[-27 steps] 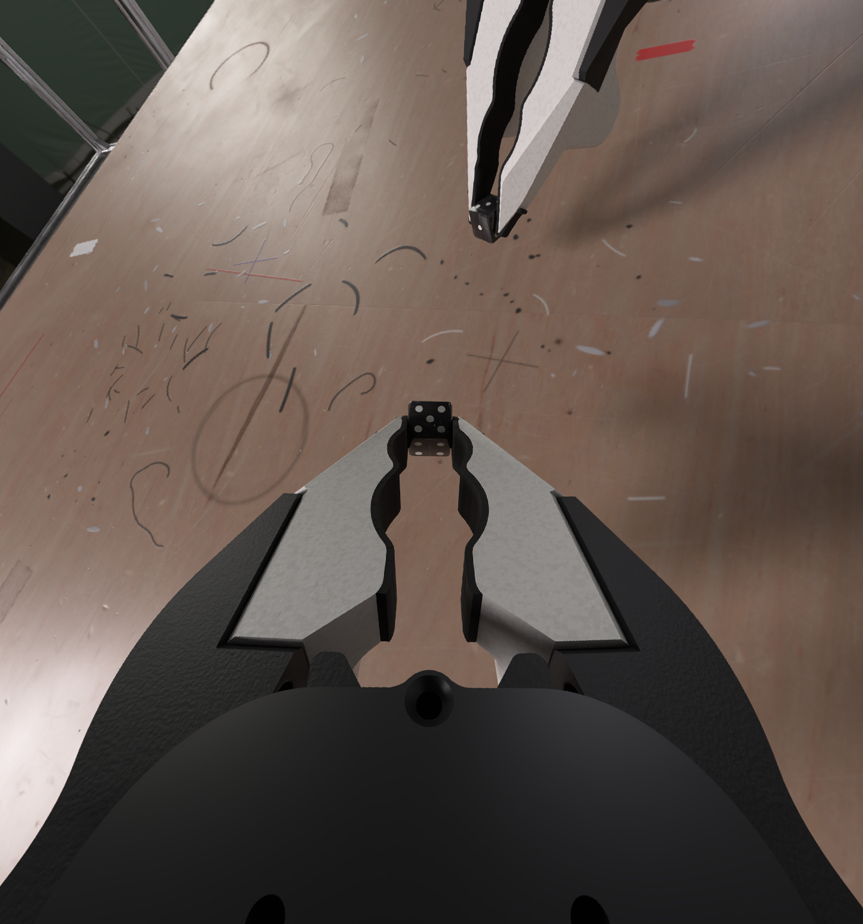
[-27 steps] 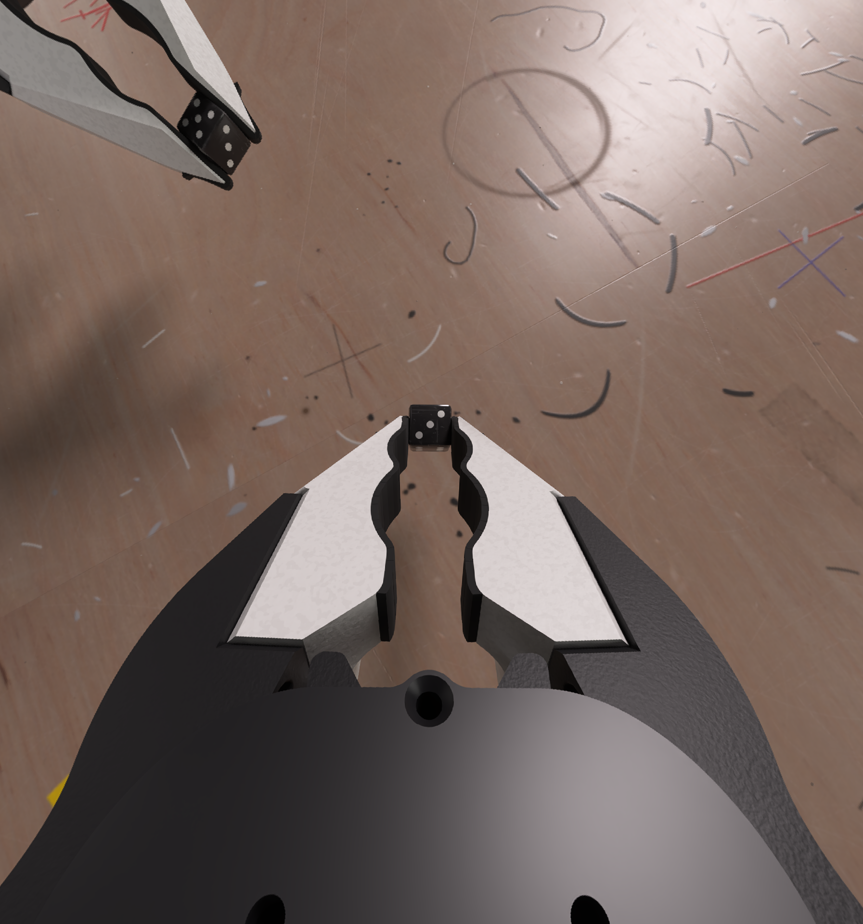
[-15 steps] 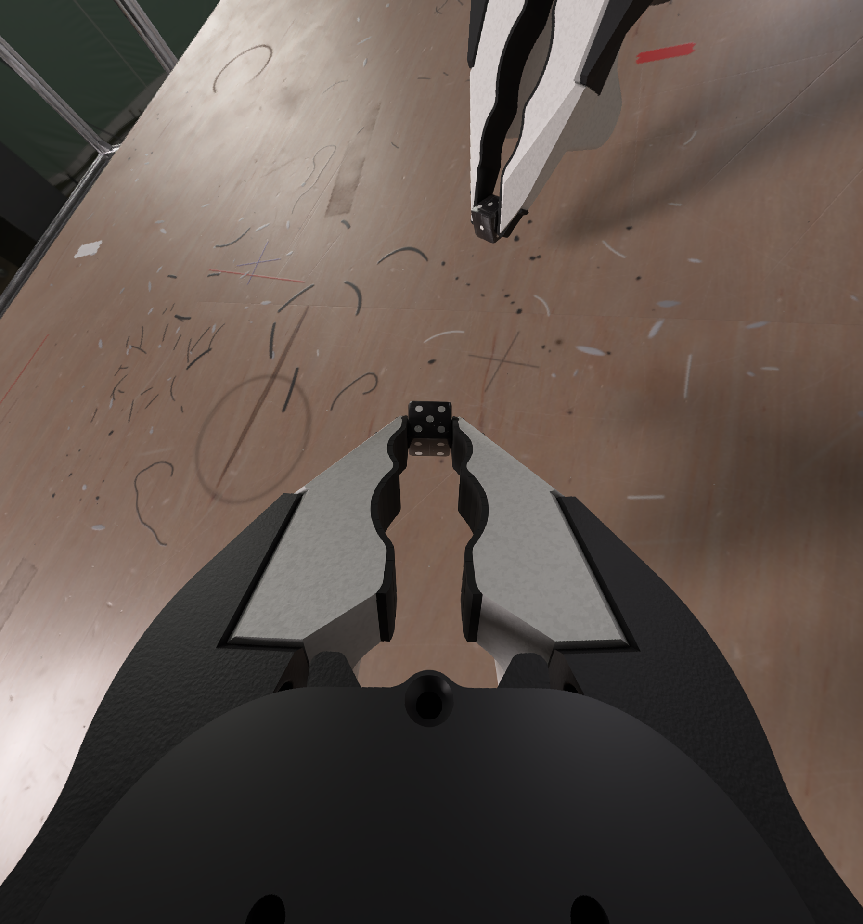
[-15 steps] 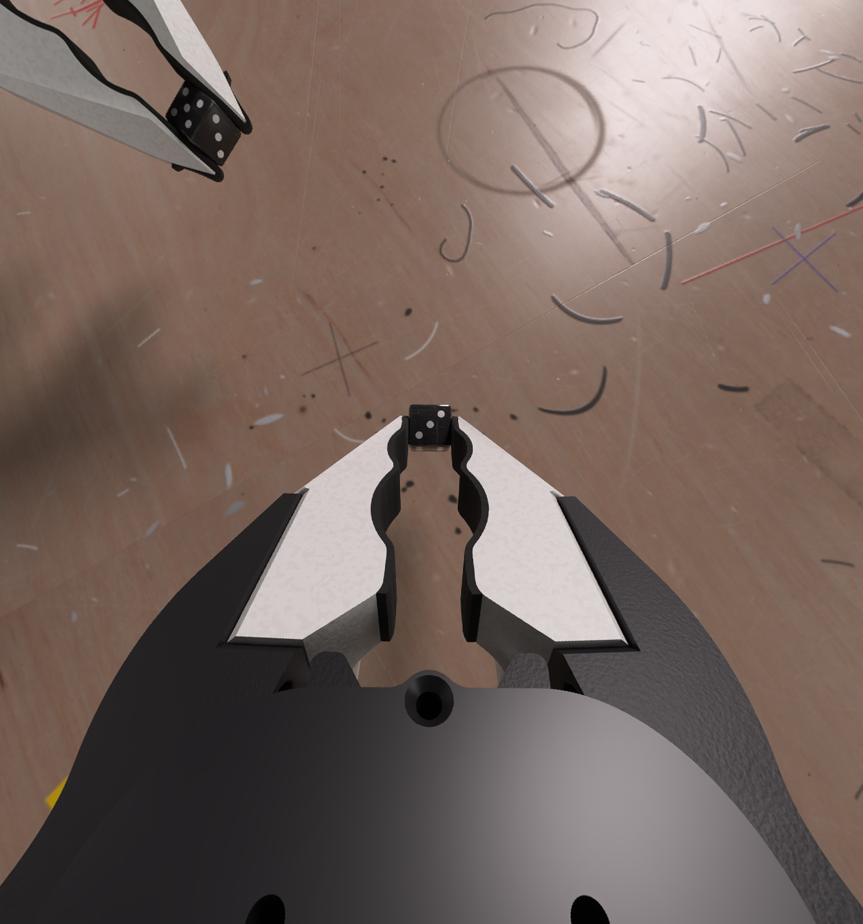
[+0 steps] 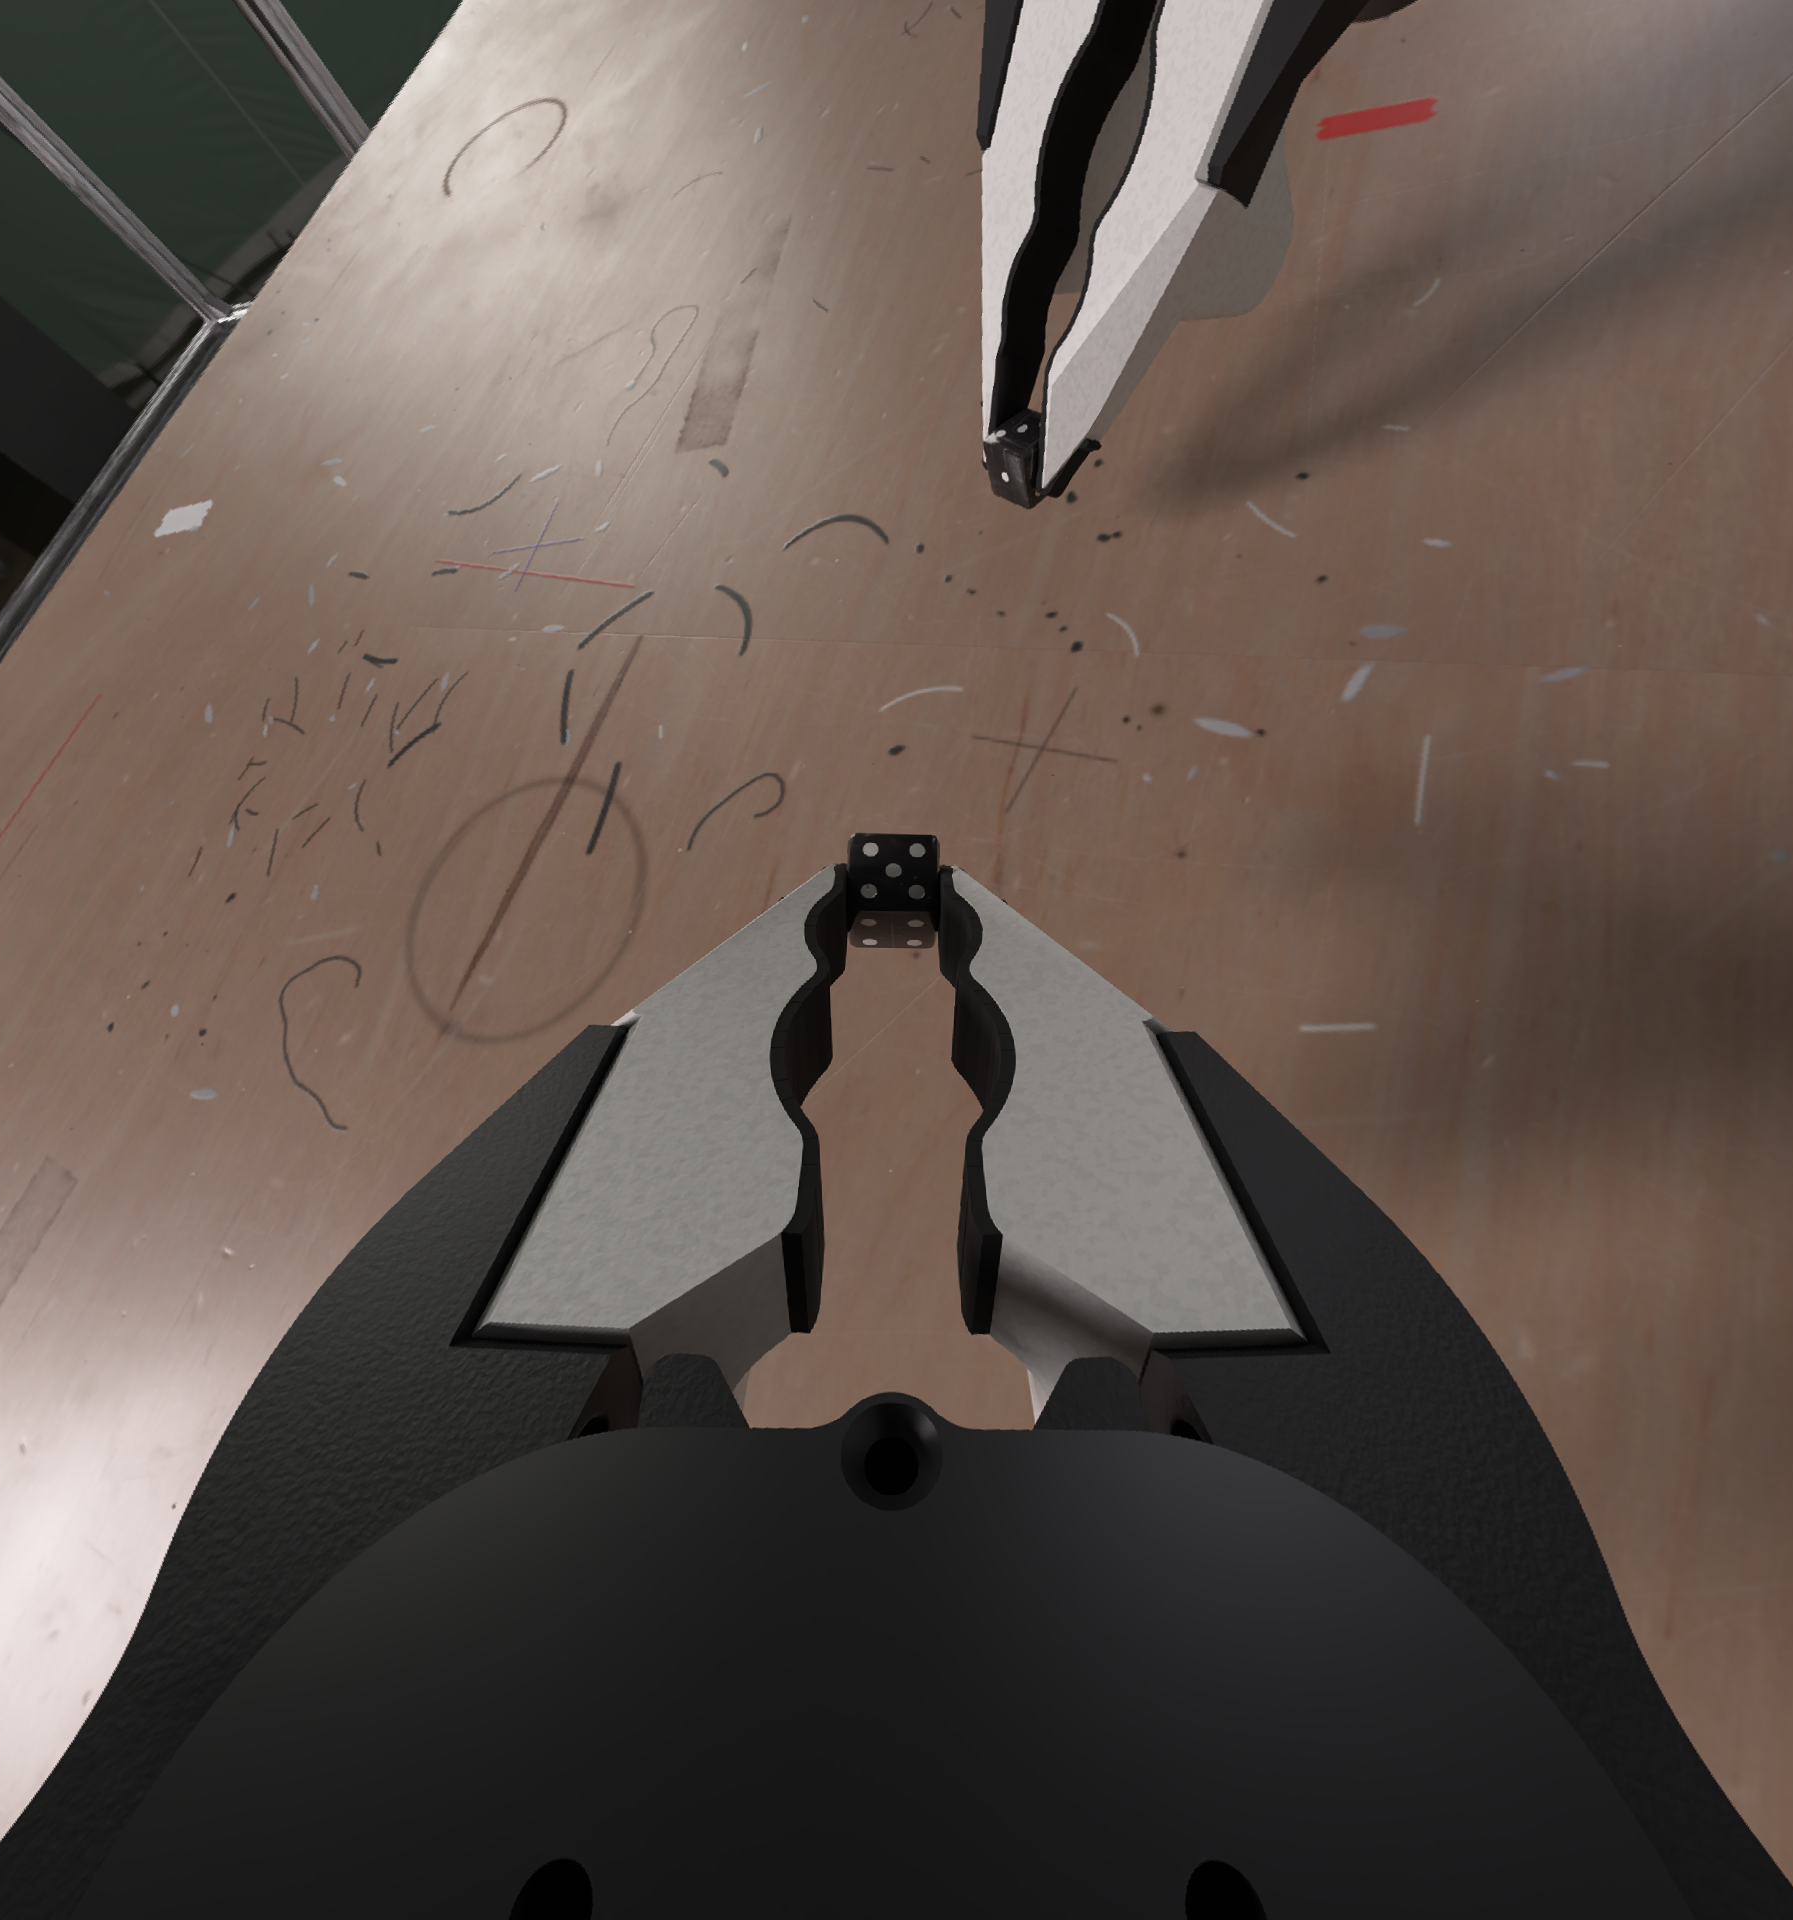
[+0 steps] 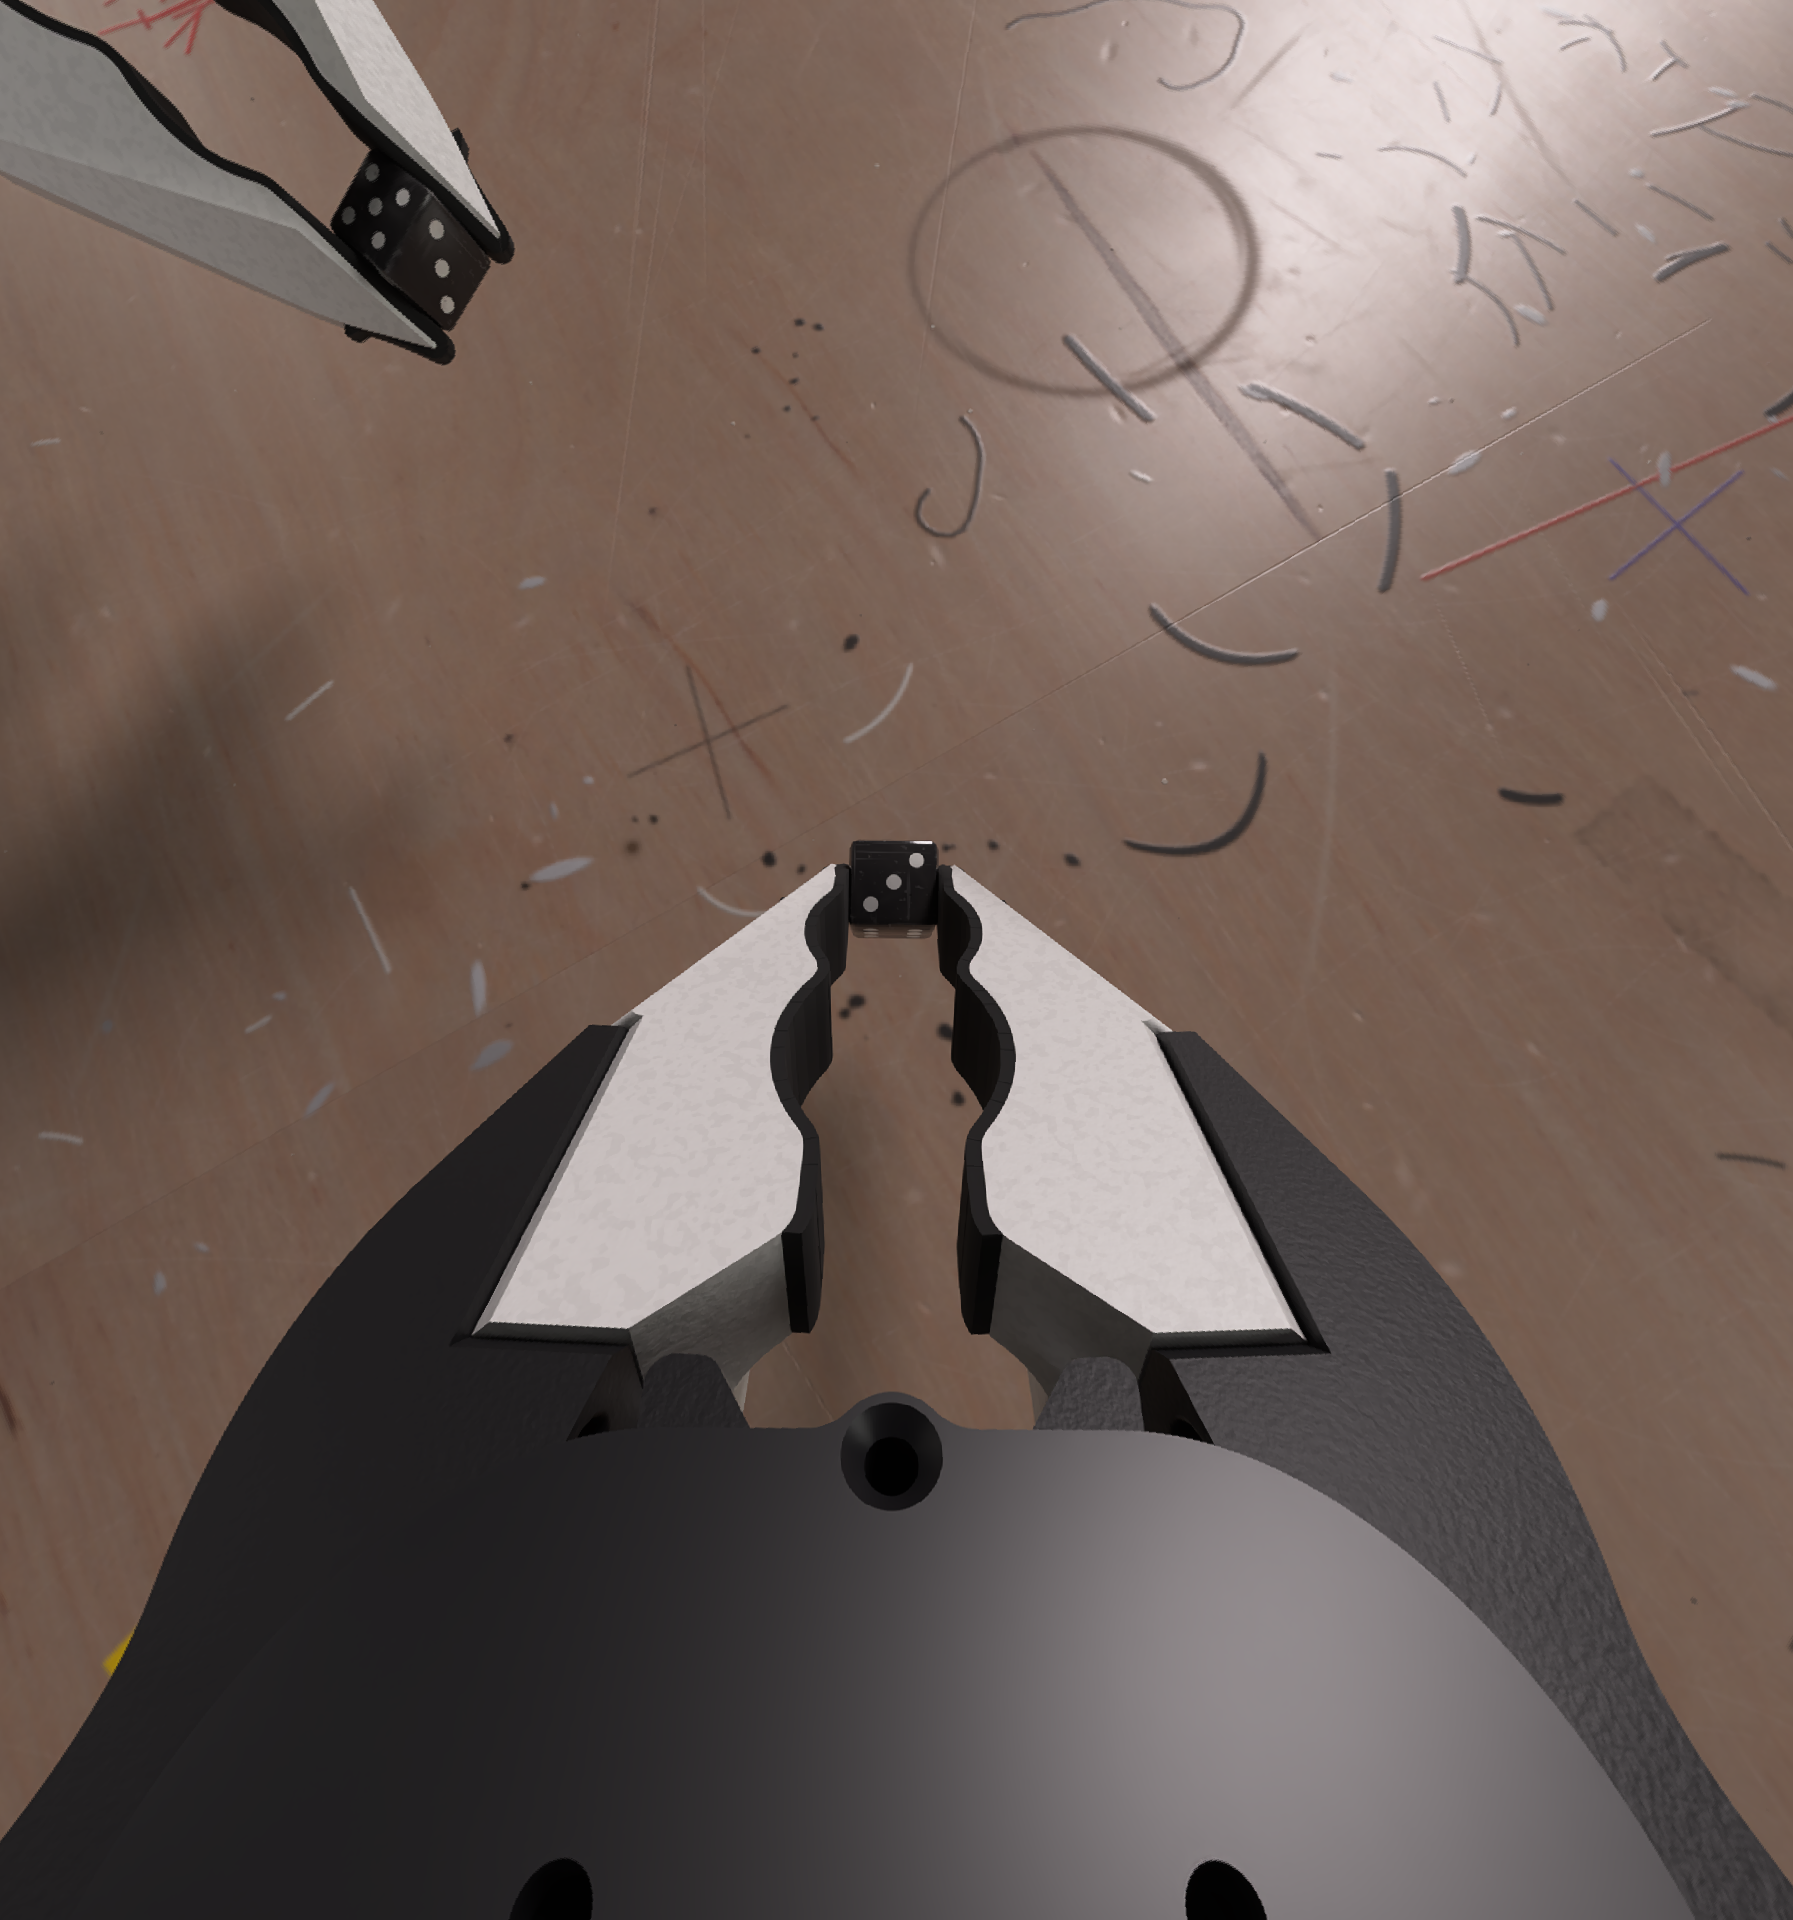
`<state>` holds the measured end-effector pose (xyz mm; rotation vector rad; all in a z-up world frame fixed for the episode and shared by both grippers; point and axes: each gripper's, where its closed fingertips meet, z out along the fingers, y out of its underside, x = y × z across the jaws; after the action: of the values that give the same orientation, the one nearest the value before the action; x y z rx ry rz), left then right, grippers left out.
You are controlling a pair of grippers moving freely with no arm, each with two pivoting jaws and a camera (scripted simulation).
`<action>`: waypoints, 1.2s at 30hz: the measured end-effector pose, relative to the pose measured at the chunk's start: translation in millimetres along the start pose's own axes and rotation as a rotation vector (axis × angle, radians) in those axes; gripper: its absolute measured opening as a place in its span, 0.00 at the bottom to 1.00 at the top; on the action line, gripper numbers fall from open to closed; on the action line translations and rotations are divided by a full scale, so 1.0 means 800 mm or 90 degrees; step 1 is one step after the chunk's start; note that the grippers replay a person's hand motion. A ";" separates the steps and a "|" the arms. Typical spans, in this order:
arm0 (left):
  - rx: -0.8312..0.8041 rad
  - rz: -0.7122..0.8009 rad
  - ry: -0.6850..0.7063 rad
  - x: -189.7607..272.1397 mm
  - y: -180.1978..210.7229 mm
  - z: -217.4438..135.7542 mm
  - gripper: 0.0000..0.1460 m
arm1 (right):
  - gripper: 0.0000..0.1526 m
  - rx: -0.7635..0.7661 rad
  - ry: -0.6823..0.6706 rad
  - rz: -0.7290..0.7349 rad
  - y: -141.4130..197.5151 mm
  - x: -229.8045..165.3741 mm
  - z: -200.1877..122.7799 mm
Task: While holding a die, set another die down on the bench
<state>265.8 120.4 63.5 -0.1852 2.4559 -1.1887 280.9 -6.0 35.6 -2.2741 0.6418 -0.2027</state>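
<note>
We see the left gripper pinching a small black white-pipped die at its fingertips, above the scuffed brown wooden bench. Ahead, the right gripper clamps a second black die near the surface. Set-down pending: lower, then release one.

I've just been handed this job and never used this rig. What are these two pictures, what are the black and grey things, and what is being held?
Each picture comes from a camera mounted on one claw, looking forward along its two grey fingers. In the left wrist view, the left claw fills the bottom and pinches a black die. The right claw shows farther off at the top, its own die between its tips. In the right wrist view it is reversed: the right claw's die is at centre, the left claw at top left. Below lies a scuffed wooden bench with pen marks. No die rests on it yet.
</note>
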 end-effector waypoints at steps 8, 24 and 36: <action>-0.001 0.000 -0.001 0.000 0.000 -0.001 0.11 | 0.11 -0.003 0.003 -0.001 0.001 0.000 0.001; -0.001 0.001 -0.003 -0.001 0.001 -0.004 0.11 | 0.10 -0.005 0.005 -0.007 -0.002 -0.002 0.004; 0.001 -0.016 -0.022 -0.013 0.003 -0.019 0.11 | 0.10 -0.015 0.035 -0.002 0.010 0.002 -0.003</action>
<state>268.9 136.0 73.5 -0.2342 2.4290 -1.1882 278.5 -13.2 31.7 -2.2995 0.6728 -0.2606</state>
